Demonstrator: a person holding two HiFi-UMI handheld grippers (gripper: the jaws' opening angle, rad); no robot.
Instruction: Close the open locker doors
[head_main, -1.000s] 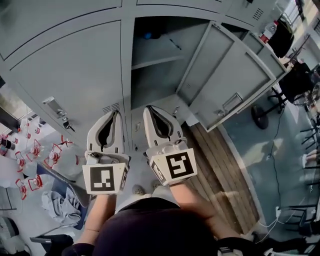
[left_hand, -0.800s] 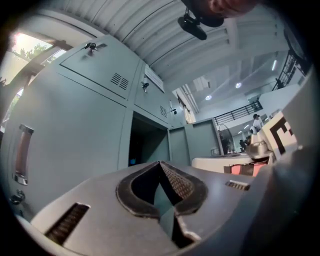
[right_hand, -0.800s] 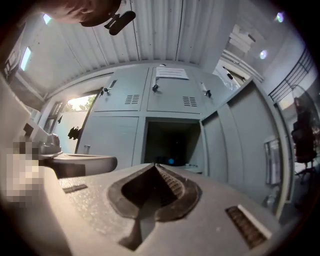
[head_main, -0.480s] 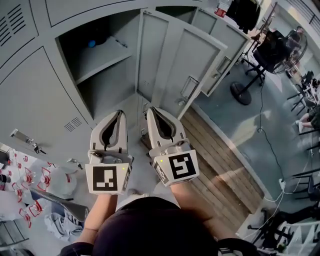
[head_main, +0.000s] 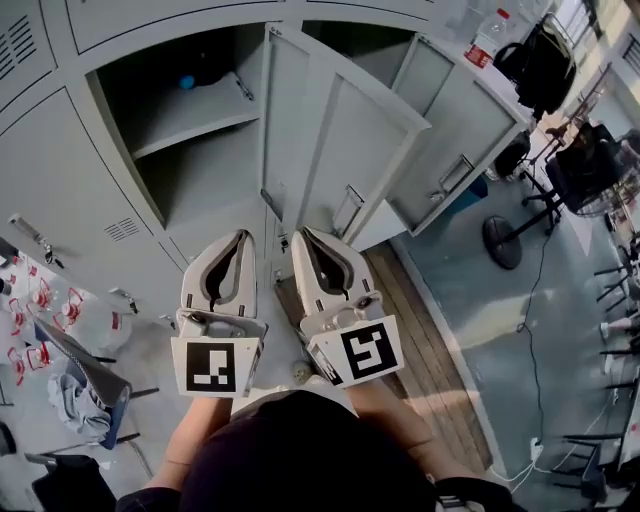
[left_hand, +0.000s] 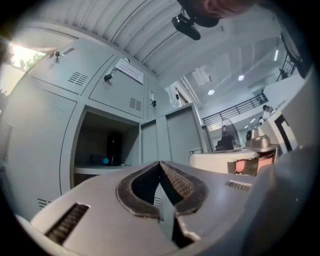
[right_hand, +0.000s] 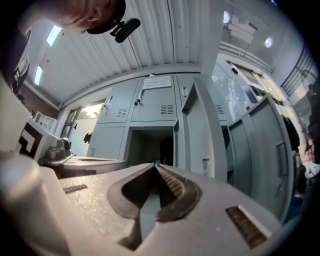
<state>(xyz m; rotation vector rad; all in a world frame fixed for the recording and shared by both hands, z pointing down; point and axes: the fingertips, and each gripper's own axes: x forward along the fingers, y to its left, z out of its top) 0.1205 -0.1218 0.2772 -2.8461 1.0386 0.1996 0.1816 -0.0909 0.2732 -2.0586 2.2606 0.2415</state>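
Note:
A grey locker compartment (head_main: 180, 110) stands open, with a shelf and a small blue ball inside. Its door (head_main: 330, 140) swings out toward me, edge-on just beyond my grippers. A second open door (head_main: 460, 140) stands to its right. My left gripper (head_main: 240, 237) and right gripper (head_main: 300, 235) are side by side, level, both shut and empty, short of the doors and touching nothing. In the left gripper view, the left gripper (left_hand: 160, 164) faces the open compartment (left_hand: 105, 145). In the right gripper view, the right gripper (right_hand: 155, 165) faces the near door (right_hand: 197, 130), with the second door (right_hand: 265, 145) to its right.
Closed lockers fill the left side (head_main: 60, 170). A wooden floor strip (head_main: 420, 330) runs along the lockers' foot. A stand base (head_main: 500, 240), a cable and dark office chairs (head_main: 575, 160) are on the right. Red-capped bottles (head_main: 40, 310) and a cloth-draped chair (head_main: 80, 400) are at the left.
Both grippers have travelled rightward along the locker row. The open compartment has slid to the left of the view and the near door now stands straight ahead. The jaws stayed shut.

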